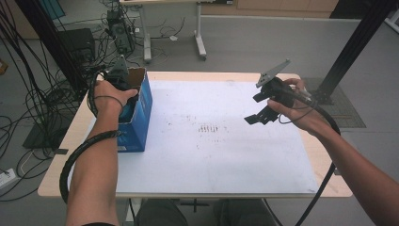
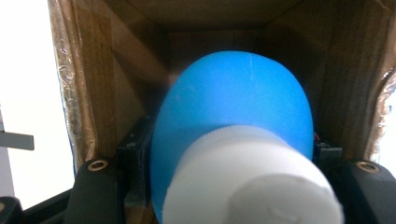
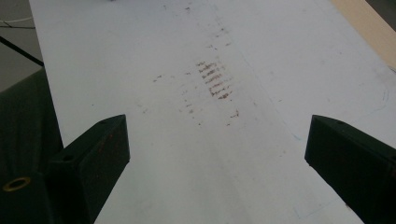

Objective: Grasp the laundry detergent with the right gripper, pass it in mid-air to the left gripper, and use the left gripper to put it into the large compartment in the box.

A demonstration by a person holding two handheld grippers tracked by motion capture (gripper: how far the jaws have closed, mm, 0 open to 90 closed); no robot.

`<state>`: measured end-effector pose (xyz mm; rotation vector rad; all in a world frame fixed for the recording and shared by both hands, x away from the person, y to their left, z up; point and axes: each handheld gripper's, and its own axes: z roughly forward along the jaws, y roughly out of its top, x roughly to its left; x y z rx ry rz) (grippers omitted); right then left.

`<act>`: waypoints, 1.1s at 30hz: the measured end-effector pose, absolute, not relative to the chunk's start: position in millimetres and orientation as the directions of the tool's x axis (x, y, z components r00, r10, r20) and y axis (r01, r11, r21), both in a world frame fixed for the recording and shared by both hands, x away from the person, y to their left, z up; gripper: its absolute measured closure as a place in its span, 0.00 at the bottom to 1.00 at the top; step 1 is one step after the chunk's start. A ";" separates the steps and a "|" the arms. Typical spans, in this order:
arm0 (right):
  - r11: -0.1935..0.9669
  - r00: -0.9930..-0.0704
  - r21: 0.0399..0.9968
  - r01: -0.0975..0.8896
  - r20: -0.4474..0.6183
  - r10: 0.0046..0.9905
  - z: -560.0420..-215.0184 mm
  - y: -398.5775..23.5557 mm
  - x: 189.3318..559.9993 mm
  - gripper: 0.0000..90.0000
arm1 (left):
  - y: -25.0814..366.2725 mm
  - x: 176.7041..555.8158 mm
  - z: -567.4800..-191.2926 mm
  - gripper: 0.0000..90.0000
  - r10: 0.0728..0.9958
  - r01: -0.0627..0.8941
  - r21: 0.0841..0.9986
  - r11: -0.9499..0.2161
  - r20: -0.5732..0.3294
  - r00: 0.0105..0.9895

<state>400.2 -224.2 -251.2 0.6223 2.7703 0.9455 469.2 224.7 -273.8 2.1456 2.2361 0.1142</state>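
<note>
A blue bottle [image 2: 233, 102] with a white cap [image 2: 247, 182] fills the middle of the left gripper view, lying inside an open cardboard box [image 2: 116, 84]. My left gripper [image 2: 231, 147] is shut on the bottle, a black jaw pressing on each side of it. From above, that box [image 1: 141, 117] is blue outside and stands at the table's left edge, with my left hand reaching down into its open top. My right gripper [image 1: 259, 108] hovers open over the right part of the white mat [image 1: 211, 155]. Nothing lies between the right gripper's [image 3: 219, 140] wide-set jaws.
Brownish smudges [image 1: 209, 128] mark the middle of the mat. The wooden table edge [image 1: 329, 183] borders the mat on the right. A black frame post [image 1: 357, 42] rises at the far right, and cables [image 1: 28, 94] hang and lie at the left.
</note>
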 end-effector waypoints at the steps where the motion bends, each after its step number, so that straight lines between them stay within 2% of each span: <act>1: 0.716 -0.903 0.612 0.336 -0.006 0.429 -251.4 -224.1 400.2 0.07 | 224.7 469.0 -273.7 0.40 0.999 0.996 0.081 0.041 0.021 -0.042; 15: 0.711 -0.901 0.616 0.337 -0.008 0.434 -251.0 -226.1 400.4 0.07 | 225.0 463.6 -263.8 0.34 0.999 0.994 0.098 0.038 0.025 -0.041; 26: 0.715 -0.899 0.613 0.337 -0.016 0.438 -249.9 -224.1 400.7 0.07 | 215.9 457.7 -232.3 0.34 0.999 0.990 0.138 0.000 0.054 -0.008; 33: 0.722 -0.893 0.601 0.344 -0.029 0.450 -244.9 -227.2 400.6 0.07 | 204.4 443.5 -201.3 0.29 0.997 0.981 0.189 -0.048 0.067 0.036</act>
